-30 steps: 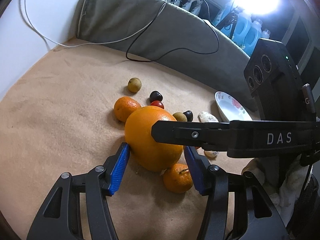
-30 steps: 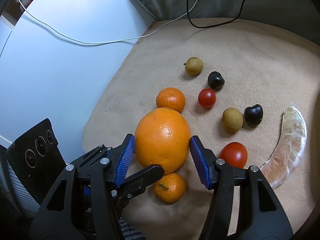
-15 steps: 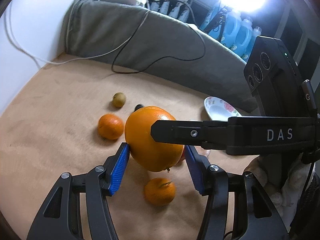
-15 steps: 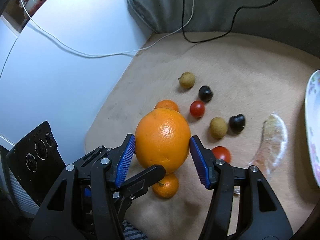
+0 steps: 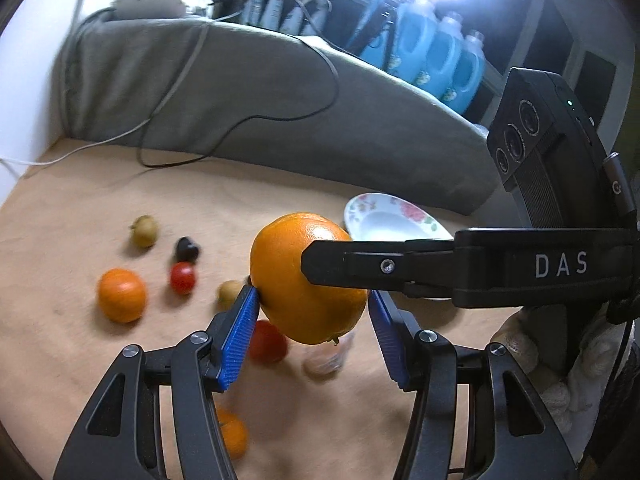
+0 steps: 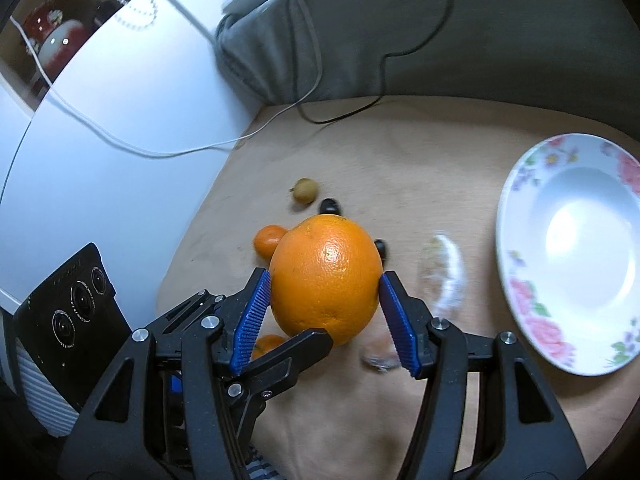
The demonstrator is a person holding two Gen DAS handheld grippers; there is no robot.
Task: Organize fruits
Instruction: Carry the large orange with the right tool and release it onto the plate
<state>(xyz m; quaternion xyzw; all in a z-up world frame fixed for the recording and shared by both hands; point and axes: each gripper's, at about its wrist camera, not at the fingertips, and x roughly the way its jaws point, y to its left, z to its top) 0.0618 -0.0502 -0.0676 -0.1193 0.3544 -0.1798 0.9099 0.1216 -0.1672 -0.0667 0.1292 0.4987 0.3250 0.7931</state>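
Note:
A large orange (image 5: 296, 280) hangs above the tan cloth, held from two sides. My left gripper (image 5: 312, 300) has its blue pads against the orange's flanks. My right gripper (image 6: 323, 284) clamps the same orange (image 6: 324, 280), and one of its black fingers (image 5: 380, 264) crosses the fruit in the left wrist view. Below lie a mandarin (image 5: 121, 295), a cherry tomato (image 5: 183, 278), a dark fruit (image 5: 187, 249), a longan (image 5: 143, 232), a red tomato (image 5: 268, 340) and a second mandarin (image 5: 232, 436). A peeled citrus segment (image 6: 444, 276) lies blurred beside the orange.
A white flowered plate (image 6: 568, 252) sits on the cloth to the right, also seen behind the orange as the plate (image 5: 396, 220). A grey cushion (image 5: 240, 92) with black and white cables lines the back. A white wall (image 6: 120, 120) bounds the left side.
Both grippers have risen with the orange off the cloth and moved right toward the plate. The small fruits have slid left and down in both views, and the plate has come into full view.

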